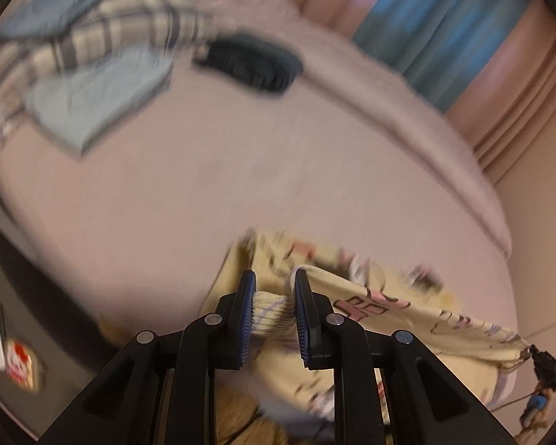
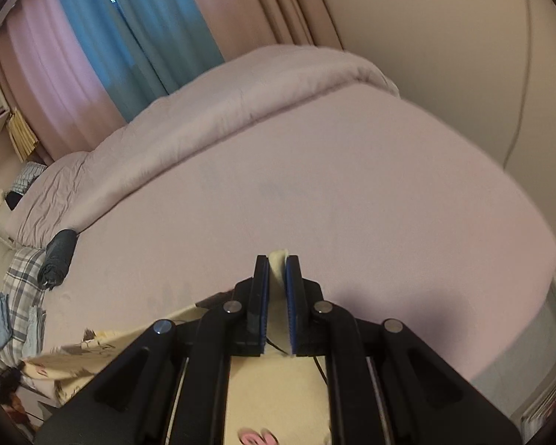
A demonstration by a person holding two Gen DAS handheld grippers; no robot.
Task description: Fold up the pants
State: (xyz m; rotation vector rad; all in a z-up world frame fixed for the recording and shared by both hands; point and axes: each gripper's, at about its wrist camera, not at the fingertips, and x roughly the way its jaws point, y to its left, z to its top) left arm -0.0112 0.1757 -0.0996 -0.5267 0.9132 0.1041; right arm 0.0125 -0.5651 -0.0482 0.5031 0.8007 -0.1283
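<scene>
The pants [image 1: 389, 307] are pale yellow with a cartoon print. In the left wrist view my left gripper [image 1: 272, 282] is shut on a bunched edge of them, and the cloth stretches right toward my right gripper [image 1: 545, 361], small at the far right. The picture is blurred by motion. In the right wrist view my right gripper [image 2: 277, 265] is shut on a thin fold of the pants [image 2: 278, 378], which hang below the fingers and trail left [image 2: 70, 356] over the front of the bed [image 2: 315, 204].
The bed has a pinkish-grey sheet and a rolled duvet [image 2: 204, 118] along its far side. A dark folded garment [image 1: 252, 61], light blue folded jeans [image 1: 96, 100] and a plaid cloth [image 1: 103, 37] lie at the left. Curtains [image 2: 137, 29] hang behind.
</scene>
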